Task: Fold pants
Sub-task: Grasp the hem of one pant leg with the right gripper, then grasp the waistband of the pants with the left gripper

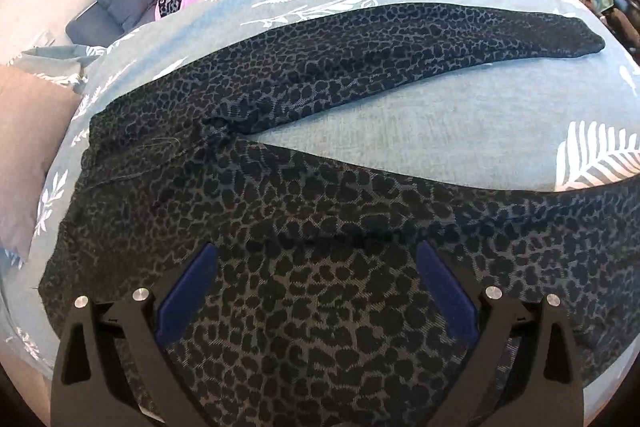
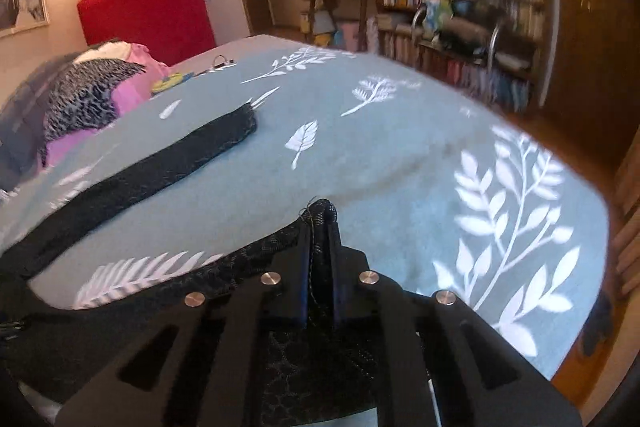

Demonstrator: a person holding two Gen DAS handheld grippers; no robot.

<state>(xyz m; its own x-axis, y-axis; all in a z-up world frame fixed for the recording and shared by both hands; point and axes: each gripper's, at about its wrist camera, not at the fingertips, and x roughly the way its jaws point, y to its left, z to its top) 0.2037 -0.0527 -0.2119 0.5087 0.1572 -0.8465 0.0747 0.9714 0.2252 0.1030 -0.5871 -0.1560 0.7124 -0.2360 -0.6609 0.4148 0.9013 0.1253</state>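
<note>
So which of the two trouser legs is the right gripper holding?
The near leg: its hem end is pinched in the right gripper. The far leg lies flat across the bedspread, untouched.

— Pants [image 1: 320, 187]: matt woven cloth, leopard-patterned. Bedspread [image 1: 440, 131]: soft, slightly rough cloth.
— Left gripper [image 1: 316, 275]: matt black plastic, shiny metal pins, smooth blue pads [image 1: 188, 291]. Floor [image 2: 568, 123]: glossy wood.

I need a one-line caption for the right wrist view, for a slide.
Right gripper shut on the hem of the leopard-print pants, above the leaf-patterned bedspread.
</note>
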